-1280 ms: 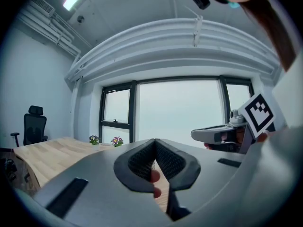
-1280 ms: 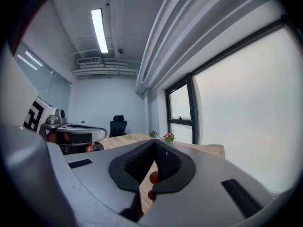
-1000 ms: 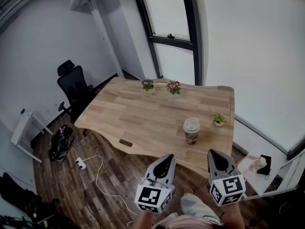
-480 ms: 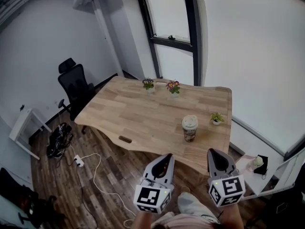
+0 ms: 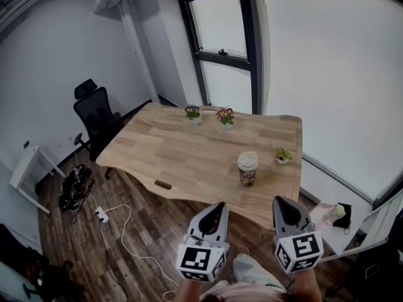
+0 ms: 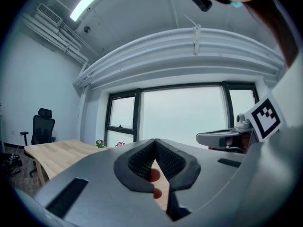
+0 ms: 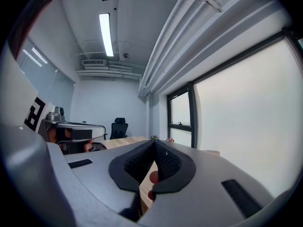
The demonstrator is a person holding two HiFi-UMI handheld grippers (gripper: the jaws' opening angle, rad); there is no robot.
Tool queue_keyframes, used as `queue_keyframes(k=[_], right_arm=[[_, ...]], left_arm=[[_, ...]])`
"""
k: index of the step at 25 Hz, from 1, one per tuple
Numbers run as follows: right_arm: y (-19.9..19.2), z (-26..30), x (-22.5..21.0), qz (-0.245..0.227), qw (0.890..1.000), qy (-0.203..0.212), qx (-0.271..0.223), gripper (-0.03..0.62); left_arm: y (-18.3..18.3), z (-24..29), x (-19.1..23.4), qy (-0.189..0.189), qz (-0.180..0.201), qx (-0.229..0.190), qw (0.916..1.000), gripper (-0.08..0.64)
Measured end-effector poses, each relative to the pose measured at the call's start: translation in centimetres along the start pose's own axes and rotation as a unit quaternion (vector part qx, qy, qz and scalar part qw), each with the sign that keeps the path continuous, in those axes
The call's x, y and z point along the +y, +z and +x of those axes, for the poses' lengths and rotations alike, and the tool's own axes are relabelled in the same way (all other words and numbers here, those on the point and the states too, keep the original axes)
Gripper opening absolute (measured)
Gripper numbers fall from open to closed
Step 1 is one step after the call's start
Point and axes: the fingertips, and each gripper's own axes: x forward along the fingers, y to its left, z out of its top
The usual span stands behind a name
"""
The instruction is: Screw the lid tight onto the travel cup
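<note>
The travel cup (image 5: 247, 169), brown with a pale lid on top, stands upright near the right front part of the wooden table (image 5: 176, 150) in the head view. My left gripper (image 5: 218, 211) and right gripper (image 5: 283, 207) hang side by side below the table's near edge, well short of the cup. Both point toward the table with jaws shut and nothing between them. In the left gripper view the left gripper (image 6: 155, 143) has its pads pressed together; the right gripper (image 7: 154, 145) looks the same in its own view. The cup is hidden in both gripper views.
Three small potted plants (image 5: 193, 112) (image 5: 225, 115) (image 5: 281, 155) stand on the table. A black office chair (image 5: 94, 118) sits at its left end. Cables and a power strip (image 5: 101, 216) lie on the wood floor. A window (image 5: 223, 43) is behind the table, a small white shelf (image 5: 337, 222) at right.
The view has shifted slightly, so the table and cup sit a little higher and further left in the head view. Both grippers keep their place and stay shut.
</note>
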Motion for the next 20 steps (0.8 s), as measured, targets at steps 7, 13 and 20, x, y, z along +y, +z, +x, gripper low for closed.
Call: queue_keyframes(k=[7,13,20], right_arm=[[-0.03,-0.25,-0.02,-0.006,1.0,-0.004,-0.001,-0.002],[-0.09,-0.3,-0.04,-0.008,1.0,-0.008,0.003,-0.002],[-0.4,-0.66,0.02,-0.01,1.0,-0.011,0.008,-0.001]], left_arm=[[0.2,-0.21,-0.43,-0.005,0.002,-0.007,1.0,0.002],[0.08,-0.26,-0.56,-0.01,-0.002,-0.008,0.9999,0.002],[-0.47,-0.58,-0.83,-0.014,-0.004,0.001,0.9999,0.002]])
